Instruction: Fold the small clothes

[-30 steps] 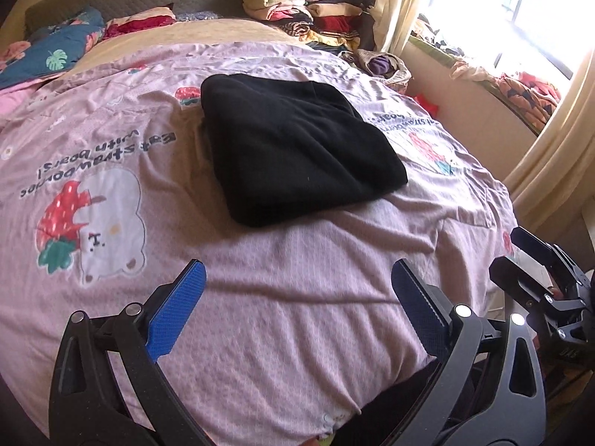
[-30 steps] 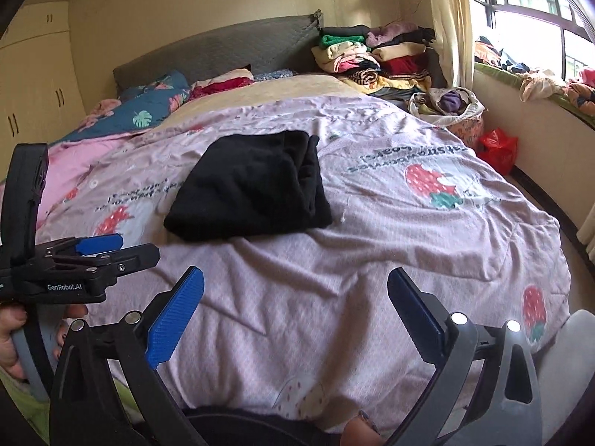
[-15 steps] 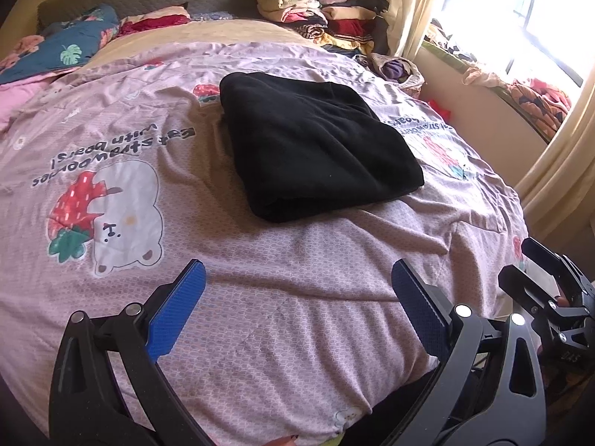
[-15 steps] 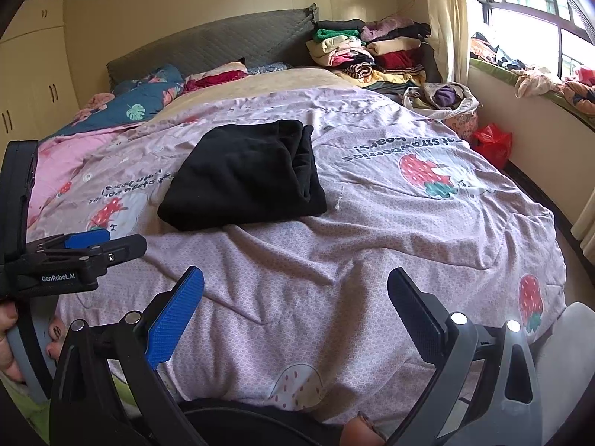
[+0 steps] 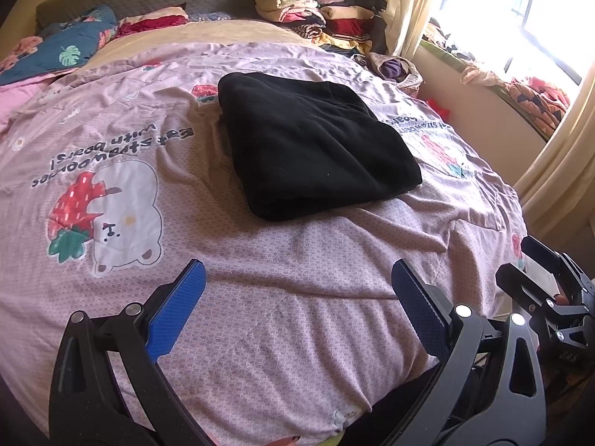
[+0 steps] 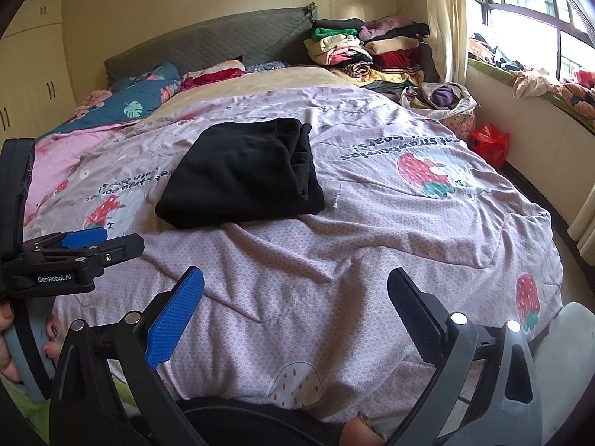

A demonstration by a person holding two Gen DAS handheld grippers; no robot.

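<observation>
Black folded garment (image 5: 316, 145) lies mid-quilt (image 5: 260, 278), near bear print (image 5: 122, 215). We hold left gripper (image 5: 297, 308) and right gripper (image 6: 293, 304) spread wide, empty, short of garment.

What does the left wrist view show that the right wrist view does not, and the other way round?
Only the left wrist view shows the right tool from outside, at the bed's right edge, open and holding nothing. Only the right wrist view shows the wardrobe doors, the red bag on the floor, and the left tool with the hand holding it. Both show the folded black garment on the pink quilt, and the stacked clothes by the headboard.
</observation>
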